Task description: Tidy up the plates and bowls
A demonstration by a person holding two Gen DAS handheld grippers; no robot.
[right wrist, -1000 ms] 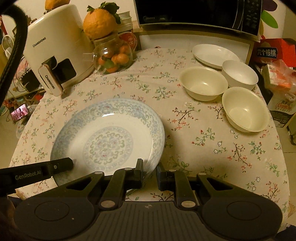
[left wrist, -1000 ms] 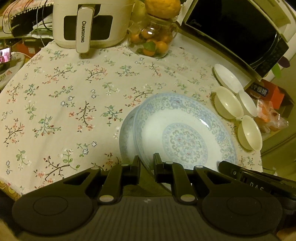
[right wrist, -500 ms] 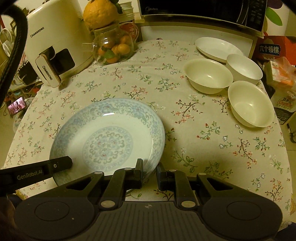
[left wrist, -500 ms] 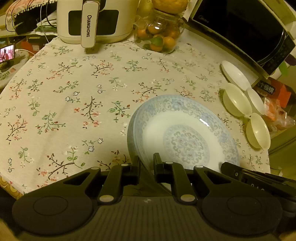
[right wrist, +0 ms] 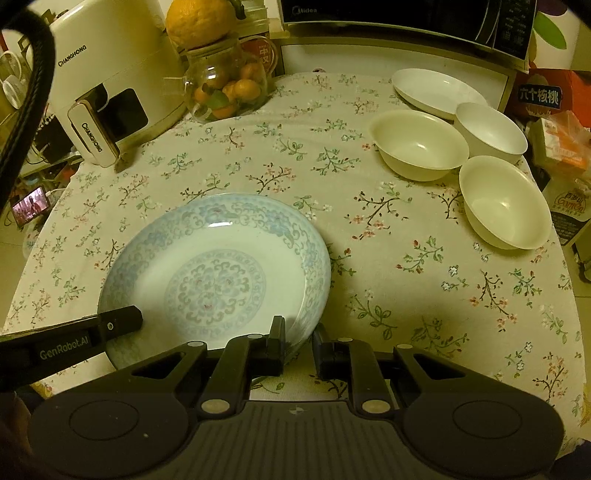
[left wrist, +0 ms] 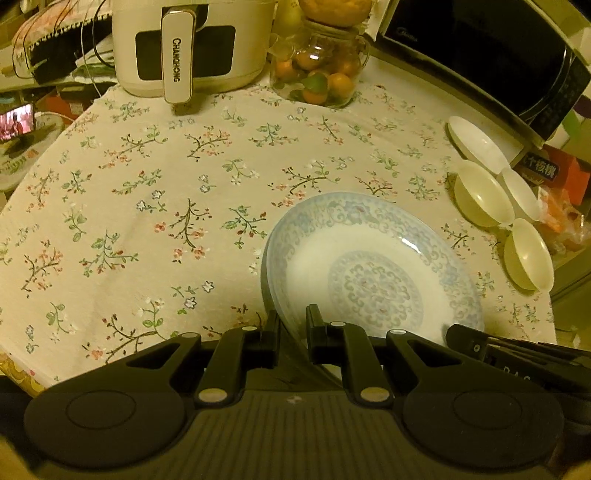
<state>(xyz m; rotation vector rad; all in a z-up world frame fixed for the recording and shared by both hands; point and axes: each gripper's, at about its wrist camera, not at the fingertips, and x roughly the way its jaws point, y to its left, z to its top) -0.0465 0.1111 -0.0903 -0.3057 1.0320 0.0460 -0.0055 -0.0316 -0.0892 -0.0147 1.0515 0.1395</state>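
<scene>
A blue-patterned plate is held between both grippers over the floral tablecloth. A second rim shows under its left edge in the left wrist view, so it looks like a stack. My left gripper is shut on the plate's near-left rim. My right gripper is shut on its near-right rim. Three cream bowls and a white plate sit at the table's far right.
A white air fryer stands at the back left. A glass jar of oranges stands beside it. A black microwave is behind the white plate. Boxes and packets lie past the right table edge.
Both grippers have carried the plate slightly toward the table's near side; the air fryer and jar have shifted down into view. Both grips stay the same.
</scene>
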